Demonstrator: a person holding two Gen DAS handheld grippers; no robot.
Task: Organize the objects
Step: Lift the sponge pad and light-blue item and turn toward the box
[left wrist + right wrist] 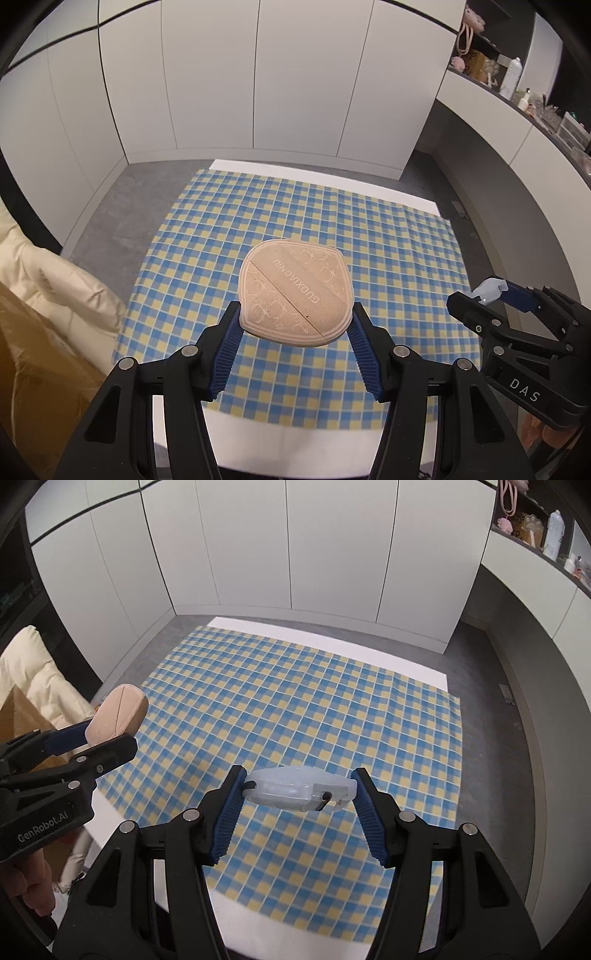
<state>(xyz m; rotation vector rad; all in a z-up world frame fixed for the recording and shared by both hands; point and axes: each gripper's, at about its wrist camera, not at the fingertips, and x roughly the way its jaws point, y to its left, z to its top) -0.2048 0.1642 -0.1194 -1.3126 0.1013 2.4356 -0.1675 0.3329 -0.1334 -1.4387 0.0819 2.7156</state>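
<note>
My left gripper point(295, 325) is shut on a round beige compact case point(293, 291) with embossed lettering, held above the checked cloth point(388, 258). In the right wrist view that case point(116, 714) shows at the far left, edge-on, in the left gripper point(99, 734). My right gripper point(299, 792) is shut on a translucent white plastic case point(295, 786), its blue pads pressing both ends, also held over the cloth point(295, 686). From the left wrist view the right gripper point(495, 295) appears at the right edge with the white case point(489, 290) in it.
The blue and yellow checked cloth covers a white table point(332, 631). White cabinet doors point(258, 74) stand behind it. A cream padded chair point(44, 280) is at the left. A shelf with bottles and small items point(513, 74) runs along the right. A hand point(26, 878) holds the left gripper's handle.
</note>
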